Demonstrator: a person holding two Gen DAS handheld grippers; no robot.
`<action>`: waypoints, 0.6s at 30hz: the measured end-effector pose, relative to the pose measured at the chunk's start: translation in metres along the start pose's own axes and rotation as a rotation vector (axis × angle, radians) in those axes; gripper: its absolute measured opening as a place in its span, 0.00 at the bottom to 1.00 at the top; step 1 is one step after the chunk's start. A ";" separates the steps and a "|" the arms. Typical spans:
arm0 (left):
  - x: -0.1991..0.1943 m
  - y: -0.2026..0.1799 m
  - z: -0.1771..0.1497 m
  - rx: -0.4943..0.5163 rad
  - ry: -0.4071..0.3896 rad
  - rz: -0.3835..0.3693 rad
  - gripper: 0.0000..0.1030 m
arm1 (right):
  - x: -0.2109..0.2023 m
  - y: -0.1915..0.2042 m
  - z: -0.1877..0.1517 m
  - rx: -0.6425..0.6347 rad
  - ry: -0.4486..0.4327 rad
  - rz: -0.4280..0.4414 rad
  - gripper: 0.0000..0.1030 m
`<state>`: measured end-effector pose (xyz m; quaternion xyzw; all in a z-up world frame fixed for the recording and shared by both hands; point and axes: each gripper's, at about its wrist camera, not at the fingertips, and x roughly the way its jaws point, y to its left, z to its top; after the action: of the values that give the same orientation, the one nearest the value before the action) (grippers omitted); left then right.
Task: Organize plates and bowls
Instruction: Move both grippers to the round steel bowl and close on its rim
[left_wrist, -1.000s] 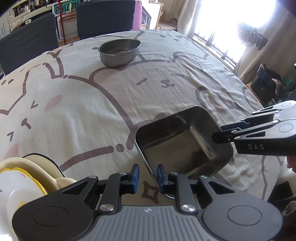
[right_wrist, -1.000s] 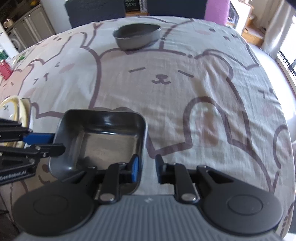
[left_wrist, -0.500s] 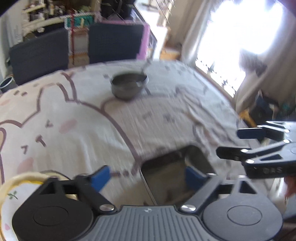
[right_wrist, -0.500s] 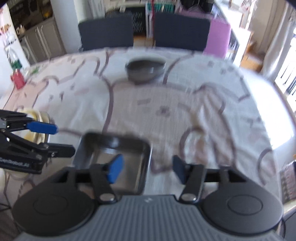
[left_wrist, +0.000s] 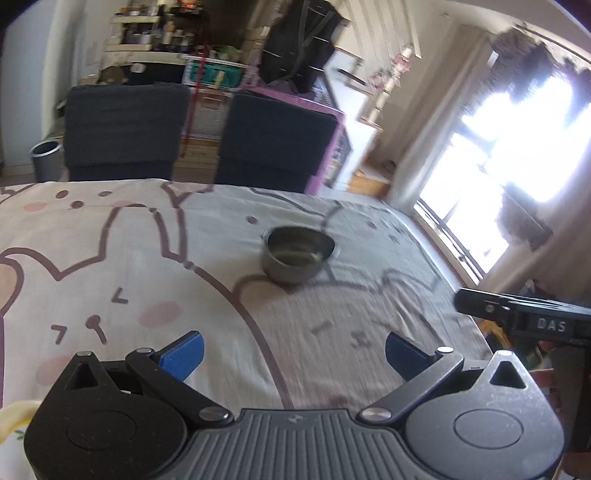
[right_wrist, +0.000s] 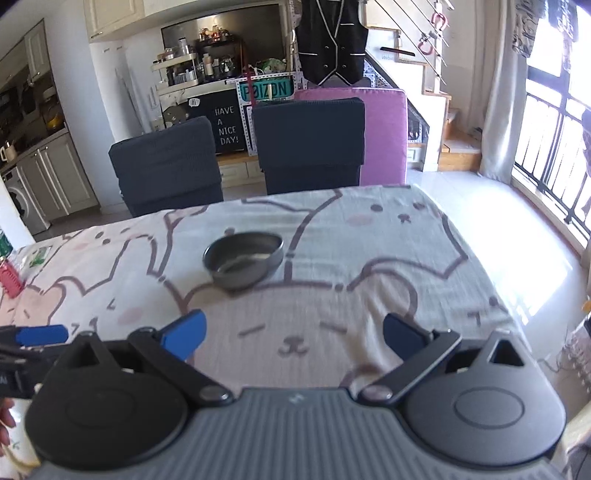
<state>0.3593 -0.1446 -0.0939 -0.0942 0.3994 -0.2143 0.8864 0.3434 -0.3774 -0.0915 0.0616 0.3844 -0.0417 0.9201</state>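
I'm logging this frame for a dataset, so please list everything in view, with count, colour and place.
metal bowl: one, grey steel, on the far middle of the table, apart from both claws.
tablecloth: one, pale with brown cartoon animal outlines, covering the table.
chairs: two, dark, at the table's far edge.
purple cushion: one, behind the right-hand chair.
black vest: one, hanging in the background.
chalkboard sign: one, black with white letters, behind the chairs.
red object: one, at the table's left edge; too small to identify.
cream dish: one edge, bottom left of the left wrist view.
left claw: blue pads, opening, nothing between them.
right claw: blue pads, opening, nothing between them.
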 end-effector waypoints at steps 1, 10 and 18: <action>0.006 0.003 0.004 -0.018 -0.002 0.016 1.00 | 0.004 -0.001 0.002 -0.016 0.002 0.001 1.00; 0.065 0.015 0.052 -0.076 -0.023 0.071 0.86 | 0.087 -0.016 0.079 -0.140 0.052 0.045 0.92; 0.125 0.031 0.072 -0.169 0.032 0.035 0.55 | 0.189 -0.029 0.107 -0.011 0.168 0.174 0.61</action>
<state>0.4966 -0.1737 -0.1397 -0.1583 0.4318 -0.1659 0.8723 0.5477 -0.4275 -0.1538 0.0931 0.4536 0.0455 0.8851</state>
